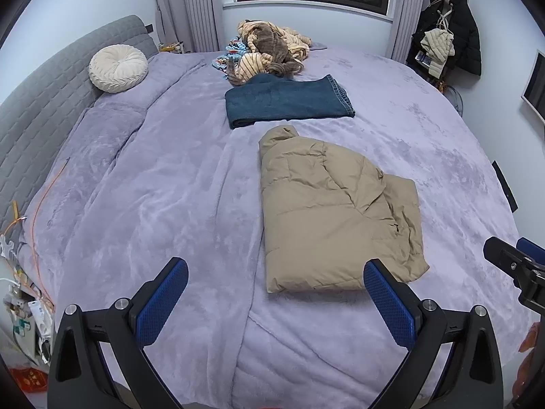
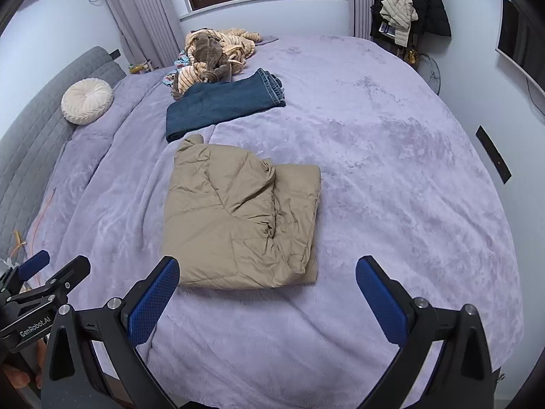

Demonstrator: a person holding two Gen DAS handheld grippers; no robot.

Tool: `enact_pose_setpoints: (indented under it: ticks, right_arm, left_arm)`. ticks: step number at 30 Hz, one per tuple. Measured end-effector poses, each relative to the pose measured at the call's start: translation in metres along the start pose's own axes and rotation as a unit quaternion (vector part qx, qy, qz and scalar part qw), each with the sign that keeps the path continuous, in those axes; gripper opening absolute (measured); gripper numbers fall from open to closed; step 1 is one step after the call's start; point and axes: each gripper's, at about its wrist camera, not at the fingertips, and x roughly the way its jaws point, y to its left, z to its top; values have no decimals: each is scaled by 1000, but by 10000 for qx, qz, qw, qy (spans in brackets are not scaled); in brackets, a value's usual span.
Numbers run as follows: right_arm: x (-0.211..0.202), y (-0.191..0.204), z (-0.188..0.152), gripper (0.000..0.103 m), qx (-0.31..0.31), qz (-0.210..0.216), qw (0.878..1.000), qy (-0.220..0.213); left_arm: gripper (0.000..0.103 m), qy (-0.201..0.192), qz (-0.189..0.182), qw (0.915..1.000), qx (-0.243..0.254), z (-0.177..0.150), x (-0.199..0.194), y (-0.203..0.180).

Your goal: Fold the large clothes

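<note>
The left gripper (image 1: 276, 269) hangs over the near part of the bed with its blue-padded fingers spread wide and nothing between them; its right finger (image 1: 388, 301) stands just in front of the near edge of the folded tan puffer jacket (image 1: 337, 211), and whether it touches the cloth cannot be told. The right gripper (image 2: 267, 267) is likewise spread and empty, its left finger (image 2: 153, 301) close by the jacket's near left corner. Each gripper shows at the edge of the other's view, side by side and apart.

Broad bare blanket lies to the right of the jacket, out to the bed's rounded far edge, and a wide creased stretch lies to its left.

The jacket rests near the middle of the bed as a rough rectangle, one layer folded over another, its collar end pointing away. Just beyond it lie folded blue jeans (image 1: 289, 102), and past those a heap of striped and brown clothes (image 1: 269, 51).

The lavender blanket (image 1: 136, 187) is plush and rippled. A round pleated cream cushion (image 1: 117, 68) leans against the grey quilted headboard (image 1: 44, 102). The jacket's shell is smooth, quilted and wrinkled.
</note>
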Motion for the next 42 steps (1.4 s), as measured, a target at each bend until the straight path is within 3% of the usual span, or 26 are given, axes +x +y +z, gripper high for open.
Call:
enact_pose_setpoints:
  ticks: [42]
  right_arm:
    - [-1, 2, -3, 103, 24, -6, 10000, 24]
  left_arm:
    - [103, -2, 41, 10000, -36, 4, 0, 8]
